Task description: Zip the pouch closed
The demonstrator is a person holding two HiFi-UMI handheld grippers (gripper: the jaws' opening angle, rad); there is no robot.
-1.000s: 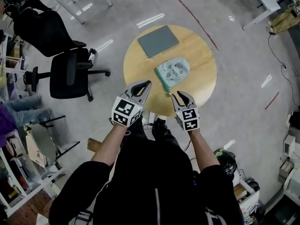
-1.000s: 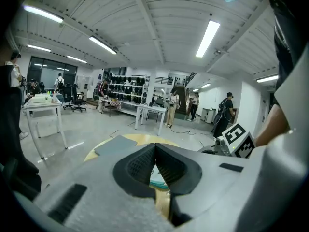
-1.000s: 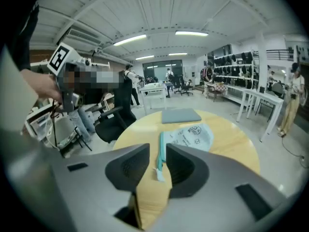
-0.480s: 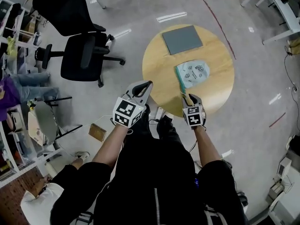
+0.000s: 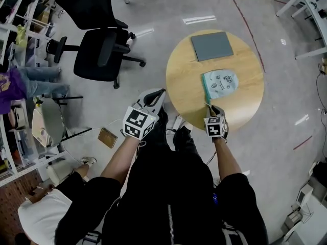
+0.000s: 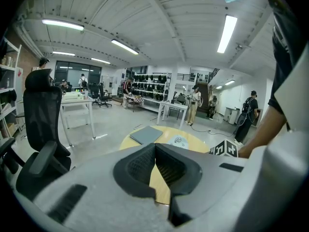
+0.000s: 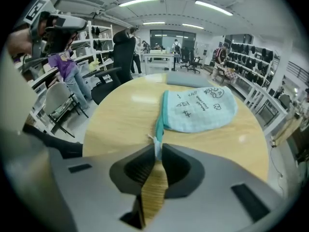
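1. Round wooden table (image 5: 184, 86): carries 2 items, both on its right half in the head view.
2. Black office chair (image 5: 99, 47): on the floor left of the table, apart from it.
3. Grey flat pad (image 5: 211, 46): lies at the table's far edge, near the pouch but not touching it.
4. Pouch (image 5: 220, 83): light teal with printed drawings, flat on the table just nearer than the pad. Its darker teal zipper edge runs along its left side, toward the right gripper.
5. Left gripper (image 5: 161, 92): jaws fully together, nothing between them. It hovers off the table's near-left edge, above the floor, well apart from the pouch.
6. Right gripper (image 5: 210, 106): at the table's near edge, pointing steeply down at the near end of the zipper edge. Jaws have just been closing. They are now narrow, tips pinched on the tab.
7. Tab (image 7: 155, 142): small pale piece at the near end of the zipper edge, clamped between the right gripper's tips. Can't tell if it is the slider pull.
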